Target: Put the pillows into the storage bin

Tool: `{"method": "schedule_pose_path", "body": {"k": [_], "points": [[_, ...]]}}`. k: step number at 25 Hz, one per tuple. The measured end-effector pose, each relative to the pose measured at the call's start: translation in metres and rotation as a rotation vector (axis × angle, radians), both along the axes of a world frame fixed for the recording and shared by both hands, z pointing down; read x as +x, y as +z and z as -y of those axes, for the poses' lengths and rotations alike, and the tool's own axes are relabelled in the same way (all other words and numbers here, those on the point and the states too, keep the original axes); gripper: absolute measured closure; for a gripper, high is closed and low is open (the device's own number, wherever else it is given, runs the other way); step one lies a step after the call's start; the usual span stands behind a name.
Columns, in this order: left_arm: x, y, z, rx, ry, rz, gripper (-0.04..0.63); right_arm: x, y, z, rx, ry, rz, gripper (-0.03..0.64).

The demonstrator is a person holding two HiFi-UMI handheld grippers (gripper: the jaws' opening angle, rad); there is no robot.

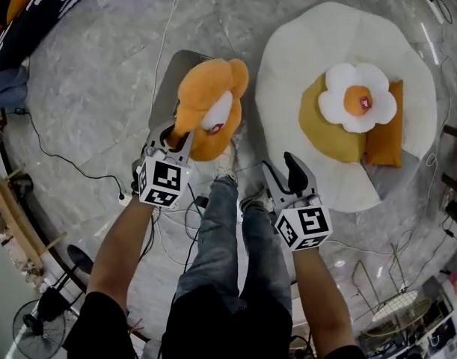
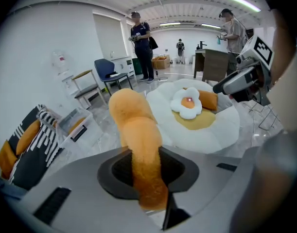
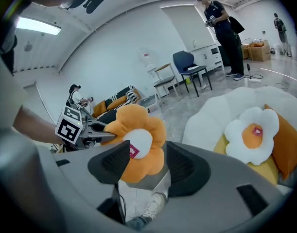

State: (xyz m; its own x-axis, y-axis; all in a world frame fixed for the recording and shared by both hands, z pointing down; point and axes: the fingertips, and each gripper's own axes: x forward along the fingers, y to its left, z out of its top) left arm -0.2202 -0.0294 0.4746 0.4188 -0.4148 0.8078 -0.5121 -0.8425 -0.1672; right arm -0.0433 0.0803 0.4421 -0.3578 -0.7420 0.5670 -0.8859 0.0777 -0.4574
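Head view shows the large white cushion (image 1: 340, 28) spread on the marble floor, and it serves as the staging spot. On its middle lie a mustard pillow (image 1: 318, 126), an orange rectangular pillow (image 1: 389, 137) and, on top of both, a white flower pillow (image 1: 359, 99), apparently awaiting their turn. Just left of the cushion a grey shape (image 1: 167, 73) sits on the floor, possibly the storage bin, though its form is mostly covered. Above it, off the cushion's left edge, hangs the orange flower pillow (image 1: 206, 103): plush, round-petalled, with a white centre and a small red tag. The left gripper (image 1: 176, 134) pinches one petal tight, so the pillow dangles free, likely for dropping in. The right gripper (image 1: 279, 164), nearer the cushion's lower left edge, has its jaws parted and carries nothing.
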Motion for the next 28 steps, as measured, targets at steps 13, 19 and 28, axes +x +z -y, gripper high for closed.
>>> {"method": "schedule_pose_path", "body": {"k": [13,19,28], "points": [[-0.096,0.048,0.045,-0.033,-0.046,0.08,0.489,-0.08,0.015,0.078,-0.019,-0.085,0.009,0.365],[-0.1,0.102,0.042,-0.075,0.027,0.162,0.478,-0.11,0.048,0.089,-0.082,-0.105,0.012,0.368],[-0.12,0.183,0.054,-0.133,0.079,0.259,0.472,-0.119,0.097,0.102,-0.138,-0.09,0.005,0.367]]}}
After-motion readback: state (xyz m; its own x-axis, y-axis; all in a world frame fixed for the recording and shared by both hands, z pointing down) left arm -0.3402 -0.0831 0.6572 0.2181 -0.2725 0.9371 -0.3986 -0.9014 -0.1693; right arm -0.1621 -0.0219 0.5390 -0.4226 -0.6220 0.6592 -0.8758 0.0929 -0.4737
